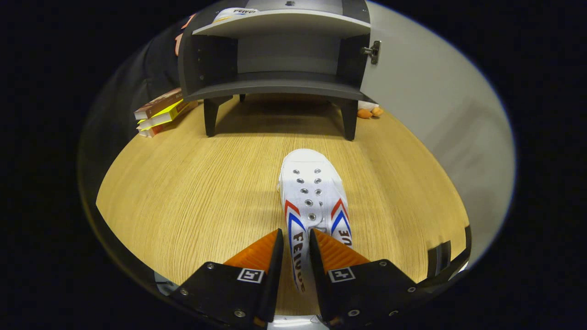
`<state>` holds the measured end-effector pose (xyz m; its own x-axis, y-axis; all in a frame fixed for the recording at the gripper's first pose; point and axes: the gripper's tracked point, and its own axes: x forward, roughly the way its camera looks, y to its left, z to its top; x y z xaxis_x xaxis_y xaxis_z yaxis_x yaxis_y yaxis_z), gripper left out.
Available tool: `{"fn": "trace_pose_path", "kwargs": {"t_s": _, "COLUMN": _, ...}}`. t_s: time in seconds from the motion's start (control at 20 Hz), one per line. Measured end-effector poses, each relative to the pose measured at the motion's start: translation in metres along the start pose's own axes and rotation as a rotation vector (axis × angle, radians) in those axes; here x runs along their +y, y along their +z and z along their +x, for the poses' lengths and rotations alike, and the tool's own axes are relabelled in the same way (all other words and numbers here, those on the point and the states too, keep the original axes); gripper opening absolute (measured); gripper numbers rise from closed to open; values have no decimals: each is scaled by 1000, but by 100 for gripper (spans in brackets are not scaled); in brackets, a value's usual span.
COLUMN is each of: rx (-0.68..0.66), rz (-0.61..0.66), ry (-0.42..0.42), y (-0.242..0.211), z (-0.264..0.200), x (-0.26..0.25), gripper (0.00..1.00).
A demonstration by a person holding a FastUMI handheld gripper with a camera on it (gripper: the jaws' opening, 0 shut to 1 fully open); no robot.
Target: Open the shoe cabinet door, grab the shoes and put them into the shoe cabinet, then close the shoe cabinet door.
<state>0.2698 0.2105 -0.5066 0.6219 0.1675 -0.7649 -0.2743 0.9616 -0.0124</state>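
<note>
I have the tongs (296, 243) low over the wooden table (183, 197), and their two fingers are pinched in on the side wall of a white shoe (312, 192), near its heel end; both fingers press on the canvas, with a narrow strip of it showing in the gap between them. The shoe has red and blue chevrons on its flanks and rows of metal eyelets without laces, and its toe points away from the tongs toward the shoe cabinet (279, 68). That cabinet is dark grey, stands on short legs well beyond the toe, and its lower compartment looks bare from here. Its door (435, 128) is swung wide open on the right of the tongs, hinge (372, 51) showing at the cabinet's front edge, so the pale inner face runs alongside the path ahead. On the shelf above the open compartment lies a second white shoe (234, 13), only partly seen. Between the held shoe and the cabinet the tabletop carries nothing. Beyond and left of the tongs, beside the cabinet's left leg, sits a stack of books (163, 112). Behind the right leg, by the door's foot, lies a small orange item (369, 112) I cannot identify.
</note>
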Motion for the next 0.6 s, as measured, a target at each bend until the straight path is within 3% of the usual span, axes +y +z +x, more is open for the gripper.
{"fn": "trace_pose_path", "kwargs": {"t_s": 0.3, "rx": -18, "rz": -50, "ry": 58, "y": 8, "z": -3, "x": 7, "gripper": 2}}
{"fn": "trace_pose_path", "kwargs": {"t_s": 0.6, "rx": -79, "rz": -31, "ry": 81, "y": 40, "z": -41, "x": 9, "gripper": 0}}
